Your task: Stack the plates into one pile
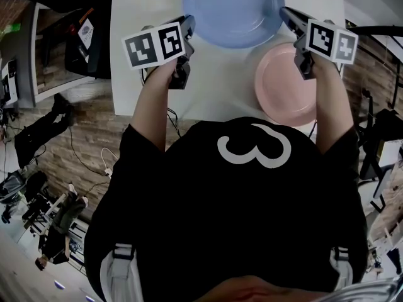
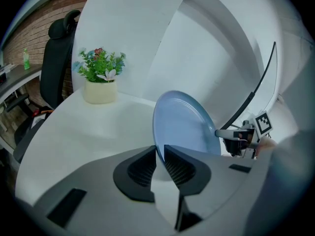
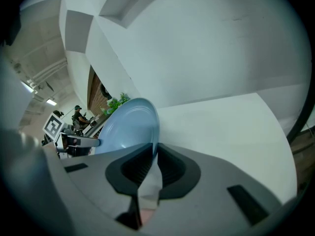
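A blue plate [image 1: 233,11] is held above the white table [image 1: 145,17] by both grippers at once. My left gripper [image 1: 187,27] is shut on its left rim, and the right gripper [image 1: 286,14] is shut on the opposite rim. In the left gripper view the plate [image 2: 184,127] stands edge-on between the pads of my left gripper [image 2: 160,149], with the right gripper [image 2: 221,132] at its far rim. The right gripper view shows the plate [image 3: 128,127] pinched in my right gripper [image 3: 155,149]. A pink plate [image 1: 286,87] lies on the table under the right hand.
A potted plant [image 2: 101,82] stands at the far side of the table. A black office chair [image 2: 56,68] sits beyond the table's left edge. Cables and clutter lie on the wooden floor [image 1: 82,143] to the left.
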